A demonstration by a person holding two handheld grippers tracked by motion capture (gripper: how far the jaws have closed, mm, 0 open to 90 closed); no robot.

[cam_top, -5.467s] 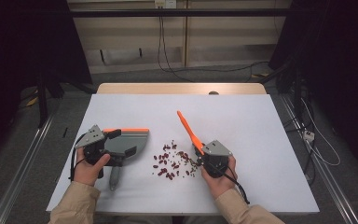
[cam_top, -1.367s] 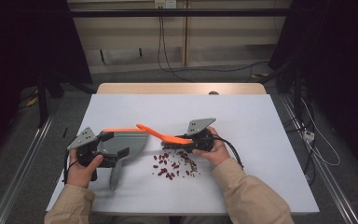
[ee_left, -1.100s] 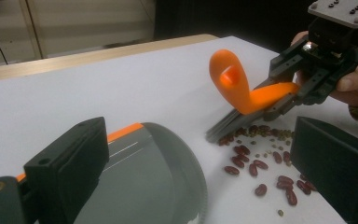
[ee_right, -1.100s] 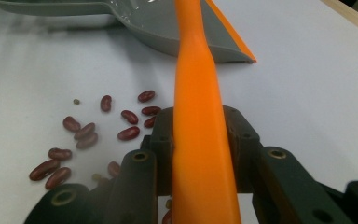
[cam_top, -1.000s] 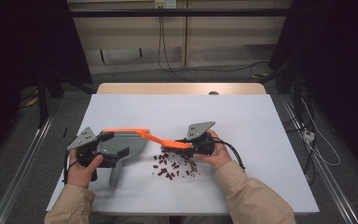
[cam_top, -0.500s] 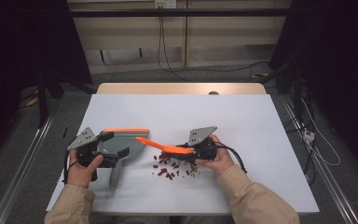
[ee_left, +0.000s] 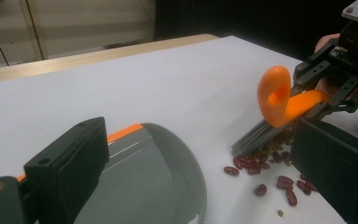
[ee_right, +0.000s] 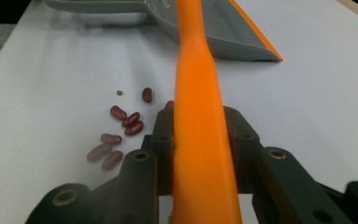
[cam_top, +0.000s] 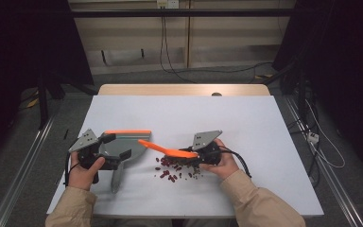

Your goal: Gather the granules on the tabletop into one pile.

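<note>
A grey dustpan with an orange lip lies at the table's left, and my left gripper is shut on it near its handle. In the left gripper view the dustpan sits between the black jaws of the left gripper. My right gripper is shut on the orange handle of a small brush. That handle runs out between the jaws of the right gripper toward the dustpan. The brush's grey bristles rest on red beans.
Loose red beans and a few small greenish seeds are scattered on the white table between the two hands. A wooden strip borders the far edge. Cables trail across the floor beyond.
The brush, earlier pointing away from the person, now lies pointing left toward the dustpan. Over the last second the right hand sank slightly onto the beans. The left hand kept still.
</note>
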